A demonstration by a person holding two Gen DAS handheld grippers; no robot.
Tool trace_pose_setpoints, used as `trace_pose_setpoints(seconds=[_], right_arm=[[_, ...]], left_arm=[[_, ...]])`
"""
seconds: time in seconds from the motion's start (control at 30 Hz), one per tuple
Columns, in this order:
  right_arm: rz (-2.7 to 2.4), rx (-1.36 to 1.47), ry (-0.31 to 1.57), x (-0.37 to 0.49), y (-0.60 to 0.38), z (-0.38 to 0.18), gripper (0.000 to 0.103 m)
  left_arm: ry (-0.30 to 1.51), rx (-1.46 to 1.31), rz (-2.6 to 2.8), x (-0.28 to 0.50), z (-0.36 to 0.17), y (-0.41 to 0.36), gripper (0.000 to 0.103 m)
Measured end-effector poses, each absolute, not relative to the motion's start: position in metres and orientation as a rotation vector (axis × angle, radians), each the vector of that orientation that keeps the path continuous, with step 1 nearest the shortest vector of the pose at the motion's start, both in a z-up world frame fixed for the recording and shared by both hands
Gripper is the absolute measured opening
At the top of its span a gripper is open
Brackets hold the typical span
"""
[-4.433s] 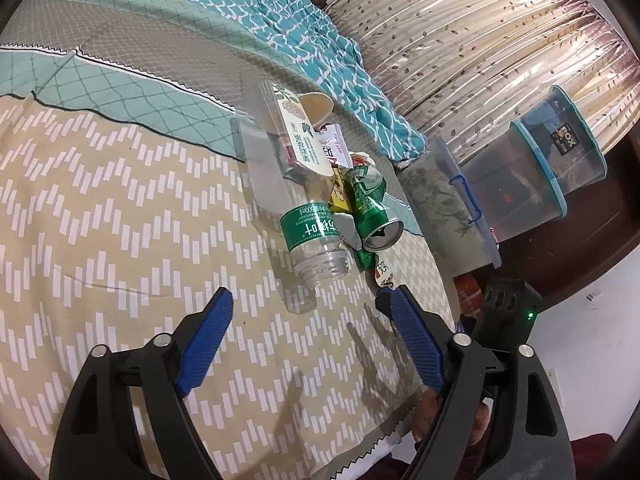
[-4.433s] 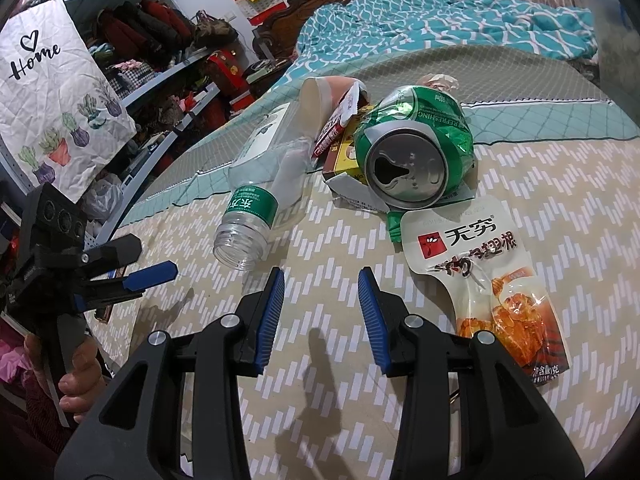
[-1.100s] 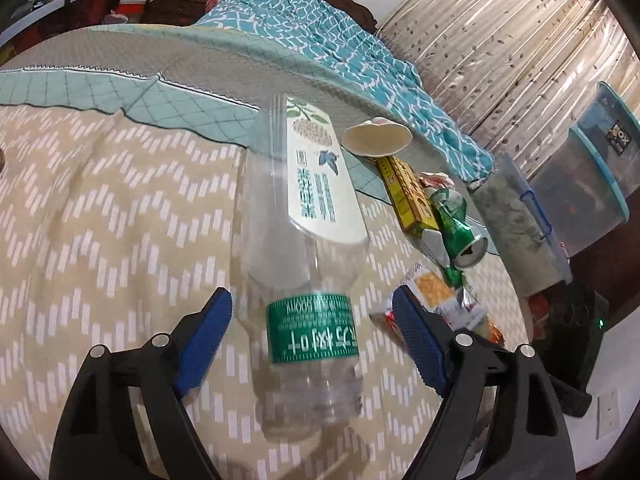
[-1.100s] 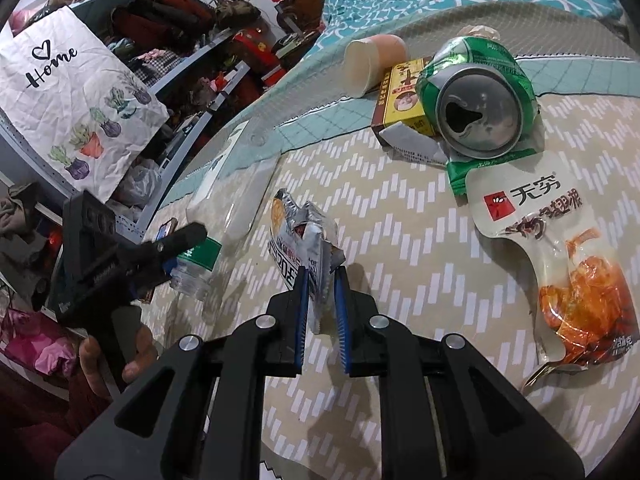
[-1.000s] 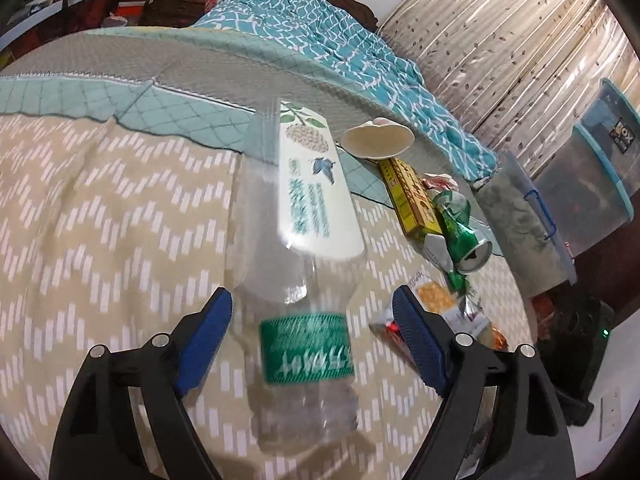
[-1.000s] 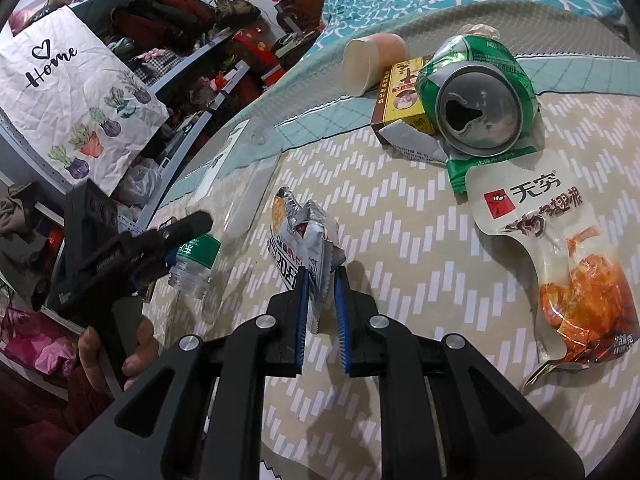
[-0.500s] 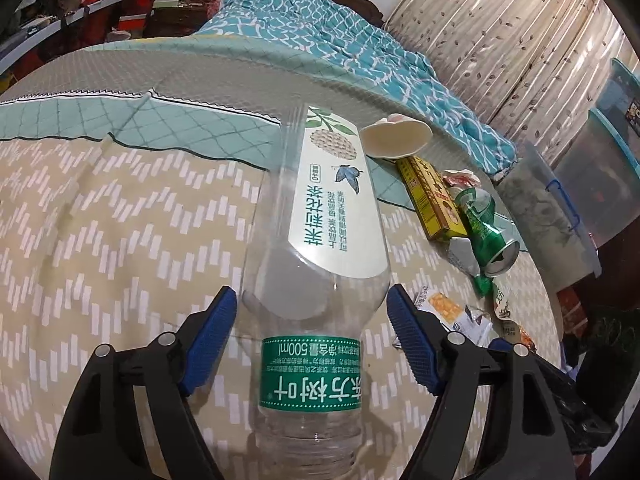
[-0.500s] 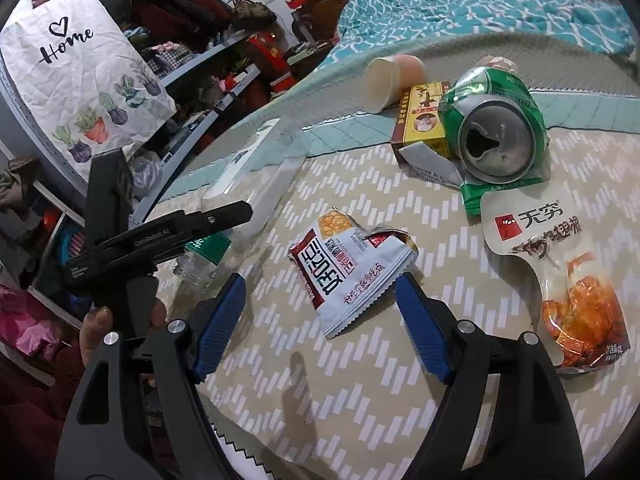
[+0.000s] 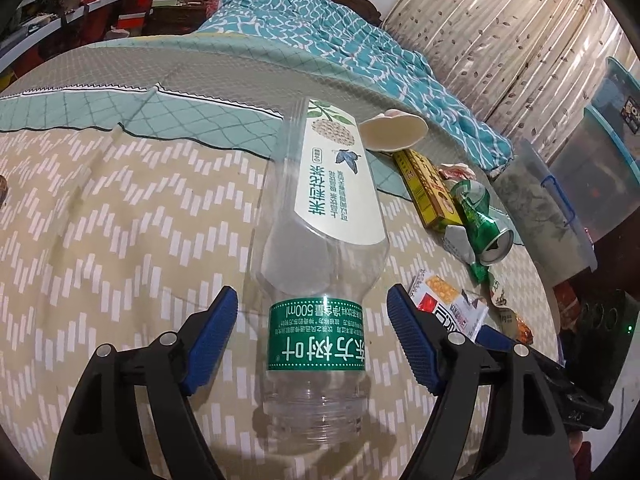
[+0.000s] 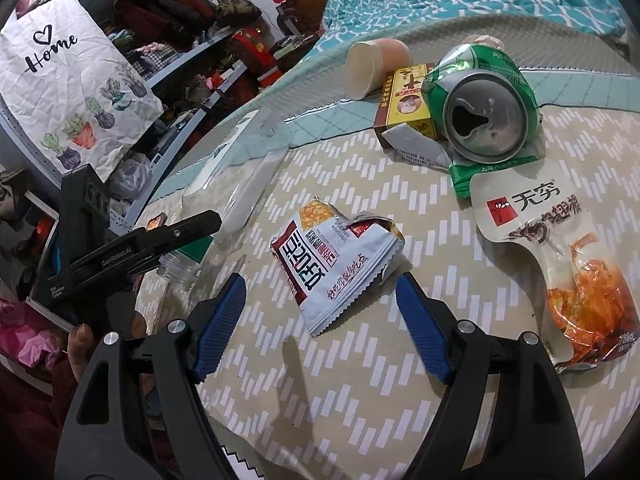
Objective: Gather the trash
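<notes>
A clear plastic bottle (image 9: 320, 240) with a green neck label lies on the bed, mouth toward me. My left gripper (image 9: 311, 291) stands open around its neck, both blue pads a little off the plastic. In the right wrist view the bottle (image 10: 240, 184) lies at the left. A white and red snack wrapper (image 10: 336, 264) lies flat on the cover just ahead of my open right gripper (image 10: 320, 280), untouched. Beyond lie a crushed green can (image 10: 480, 108), a yellow box (image 10: 404, 96), a paper cup (image 10: 372, 66) and an orange snack pouch (image 10: 560, 264).
The bedcover's front edge (image 10: 240, 452) runs close below the right gripper. A teal blanket (image 9: 320, 32) is bunched at the bed's far end. Plastic storage bins (image 9: 560, 200) stand beside the bed by the curtain. Cluttered shelves and a "Home" bag (image 10: 68, 100) stand on the other side.
My right gripper has opened and let go of the snack wrapper, which now lies flat on the bed. My left gripper has come in closer around the bottle's neck.
</notes>
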State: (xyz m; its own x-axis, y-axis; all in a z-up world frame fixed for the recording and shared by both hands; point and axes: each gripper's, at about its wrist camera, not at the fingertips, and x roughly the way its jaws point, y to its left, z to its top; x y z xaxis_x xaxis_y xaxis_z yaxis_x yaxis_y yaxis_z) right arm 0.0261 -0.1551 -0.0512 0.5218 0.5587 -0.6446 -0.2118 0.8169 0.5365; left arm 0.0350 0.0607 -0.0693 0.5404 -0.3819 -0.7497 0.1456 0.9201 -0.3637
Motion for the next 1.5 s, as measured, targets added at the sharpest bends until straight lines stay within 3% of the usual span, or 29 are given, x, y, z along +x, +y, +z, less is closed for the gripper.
trace_pose_setpoints(seconds=[0.47, 0.63, 0.67, 0.73, 0.77, 0.87, 1.1, 1.5], right_arm=[[0.484, 0.447, 0.911, 0.026, -0.156, -0.054, 0.078], [0.485, 0.456, 0.901, 0.031, -0.157, -0.054, 0.076], [0.482, 0.45, 0.897, 0.034, -0.156, -0.055, 0.072], [0.489, 0.425, 0.915, 0.042, -0.149, -0.056, 0.055], [0.5, 0.419, 0.934, 0.047, -0.145, -0.058, 0.032], [0.512, 0.439, 0.94, 0.051, -0.14, -0.06, 0.016], [0.546, 0.506, 0.887, 0.039, -0.148, -0.048, 0.01], [0.583, 0.623, 0.922, 0.045, -0.153, -0.059, 0.014]], left_arm=[[0.944, -0.268, -0.33, 0.029, -0.067, 0.059, 0.07], [0.954, -0.248, -0.334, 0.028, -0.07, 0.055, 0.052], [0.946, -0.234, -0.326, 0.028, -0.07, 0.055, 0.048], [0.944, -0.222, -0.331, 0.028, -0.071, 0.052, 0.038], [0.948, -0.23, -0.337, 0.029, -0.072, 0.053, 0.038], [0.962, -0.256, -0.372, 0.027, -0.072, 0.053, 0.038], [0.962, -0.302, -0.45, 0.022, -0.068, 0.046, 0.038], [0.995, -0.298, -0.512, 0.02, -0.075, 0.022, 0.038]])
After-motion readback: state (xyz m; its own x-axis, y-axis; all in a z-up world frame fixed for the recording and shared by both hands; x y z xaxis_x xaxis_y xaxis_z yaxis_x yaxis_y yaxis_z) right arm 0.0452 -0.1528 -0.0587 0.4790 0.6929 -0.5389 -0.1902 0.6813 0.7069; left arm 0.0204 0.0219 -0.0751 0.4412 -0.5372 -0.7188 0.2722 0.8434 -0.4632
